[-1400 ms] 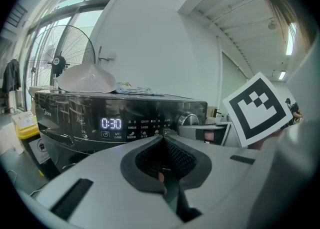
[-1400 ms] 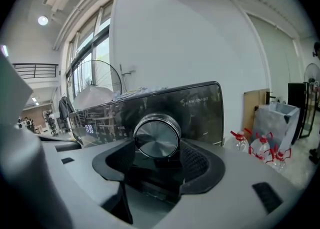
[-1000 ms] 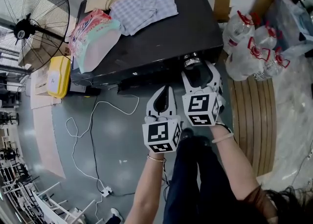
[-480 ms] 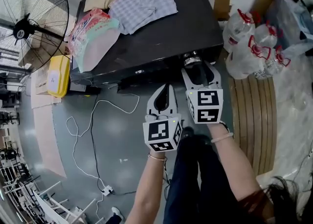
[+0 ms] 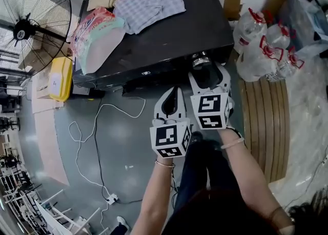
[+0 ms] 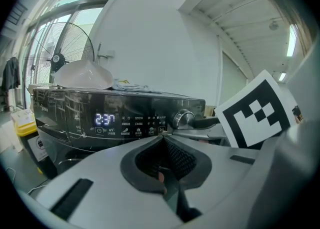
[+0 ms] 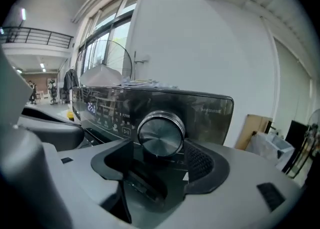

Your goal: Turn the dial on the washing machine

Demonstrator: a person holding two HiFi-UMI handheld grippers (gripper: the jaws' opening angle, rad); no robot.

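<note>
From the head view, the washing machine [image 5: 169, 39] stands in front of the person with folded clothes [image 5: 151, 3] lying on its dark top. The dial [image 5: 201, 61] sits on the front panel, towards the right-hand end. The right gripper [image 5: 206, 71] is up against it, and the left gripper [image 5: 174, 91] hangs just beside it, lower and short of the panel.

In the left gripper view, that gripper's jaws are pressed together with nothing between them. They point at the lit display [image 6: 105, 119] and the row of touch keys [image 6: 142, 124] (the dial is off to their right).

In the right gripper view, the dial fills the gap between the jaws. The jaws stand wide apart, one on each side of its rim, and have just been opening. The pads are very near the rim but I cannot see them pressing on it.

The dial looks like smooth brushed metal, so I judge a light or off-centre squeeze would let the pads slide round it without turning it. If the gripper closes while tilted, a jaw tip could press a touch key beside the dial and change a setting. A firm grip with too much roll could carry the dial past the wanted programme.
</note>
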